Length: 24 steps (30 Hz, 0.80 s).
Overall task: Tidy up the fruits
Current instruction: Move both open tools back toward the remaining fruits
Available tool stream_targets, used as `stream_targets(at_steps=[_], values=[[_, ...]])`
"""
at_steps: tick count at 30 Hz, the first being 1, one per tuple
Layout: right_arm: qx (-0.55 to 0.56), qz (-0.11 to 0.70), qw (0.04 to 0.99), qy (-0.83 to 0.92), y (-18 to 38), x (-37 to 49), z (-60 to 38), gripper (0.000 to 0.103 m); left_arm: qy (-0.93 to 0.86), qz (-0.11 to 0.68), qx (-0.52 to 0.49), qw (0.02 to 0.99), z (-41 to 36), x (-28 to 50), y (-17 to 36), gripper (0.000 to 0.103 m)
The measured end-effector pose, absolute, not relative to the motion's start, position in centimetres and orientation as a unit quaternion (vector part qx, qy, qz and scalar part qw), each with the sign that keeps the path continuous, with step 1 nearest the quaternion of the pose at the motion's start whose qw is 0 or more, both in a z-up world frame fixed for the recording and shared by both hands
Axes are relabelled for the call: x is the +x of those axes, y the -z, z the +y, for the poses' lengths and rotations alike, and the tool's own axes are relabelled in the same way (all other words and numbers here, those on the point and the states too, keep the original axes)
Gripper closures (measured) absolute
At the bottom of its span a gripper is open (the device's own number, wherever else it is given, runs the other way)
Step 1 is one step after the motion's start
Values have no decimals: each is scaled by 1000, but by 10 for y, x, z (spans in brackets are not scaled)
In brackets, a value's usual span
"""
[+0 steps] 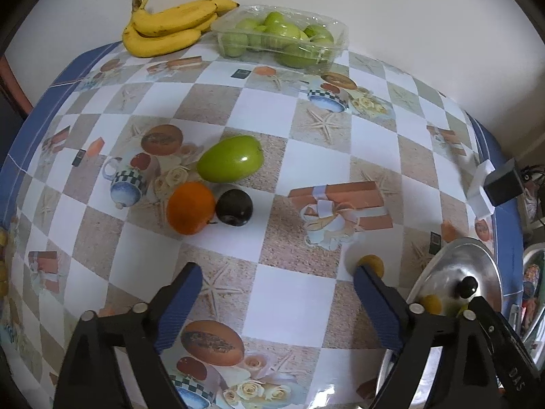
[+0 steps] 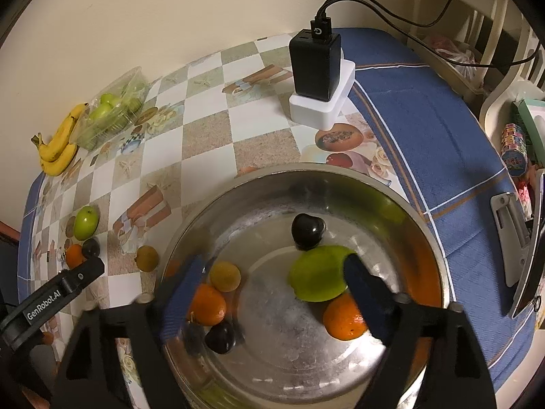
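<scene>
Left hand-held gripper (image 1: 276, 272): jaws wide, nothing between them, over bare bench (image 1: 289, 293) cloth. Right hand-held gripper (image 2: 272, 269): jaws wide, gripping nothing, hanging over steel bowl (image 2: 439, 259).

In bowl: green mango (image 2: 316, 274) at centre, right finger overlapping its edge, contact not discernible; dark plum (image 2: 307, 230) just behind mango; orange (image 2: 342, 318) near right finger; second orange (image 2: 208, 305), small yellow-brown fruit (image 2: 224, 276) and second dark plum (image 2: 219, 339) clustered by left finger.

Loose on bench, toward left edge: green mango (image 1: 230, 163), orange (image 1: 190, 208), dark plum (image 1: 235, 207), bunched close. Small brown fruit (image 1: 371, 264) just outside bowl rim, beside left gripper's right finger.

Far edge by wall: bananas (image 1: 167, 27) touching clear tub of green fruit (image 1: 279, 35). Black charger (image 2: 315, 64) on white block (image 2: 322, 105) at far right corner.
</scene>
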State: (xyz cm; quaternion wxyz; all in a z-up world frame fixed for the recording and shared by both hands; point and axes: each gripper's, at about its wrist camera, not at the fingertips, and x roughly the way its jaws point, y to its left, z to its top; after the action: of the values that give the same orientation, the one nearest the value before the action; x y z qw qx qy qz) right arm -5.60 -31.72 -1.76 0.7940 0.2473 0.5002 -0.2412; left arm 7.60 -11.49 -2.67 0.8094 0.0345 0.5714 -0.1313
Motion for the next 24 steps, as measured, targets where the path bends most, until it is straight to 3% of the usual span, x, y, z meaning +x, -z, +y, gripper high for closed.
stream_targets(at_steps=[6,9,14,17,24], values=[[241,503,795,237,18,-53,-314,16,128,561,41,817,-110,78,23,0],[239,503,796,238,18,-52,-311,8,124,559,41,819,-105,80,21,0],[231,502,799,238,16,-49,-306,7,121,559,33,819,-97,84,19,0],[227,500,800,240,15,-48,-304,0,121,558,31,820,-93,85,18,0],[221,498,803,242,13,-44,-297,0,121,553,30,824,-83,90,13,0]])
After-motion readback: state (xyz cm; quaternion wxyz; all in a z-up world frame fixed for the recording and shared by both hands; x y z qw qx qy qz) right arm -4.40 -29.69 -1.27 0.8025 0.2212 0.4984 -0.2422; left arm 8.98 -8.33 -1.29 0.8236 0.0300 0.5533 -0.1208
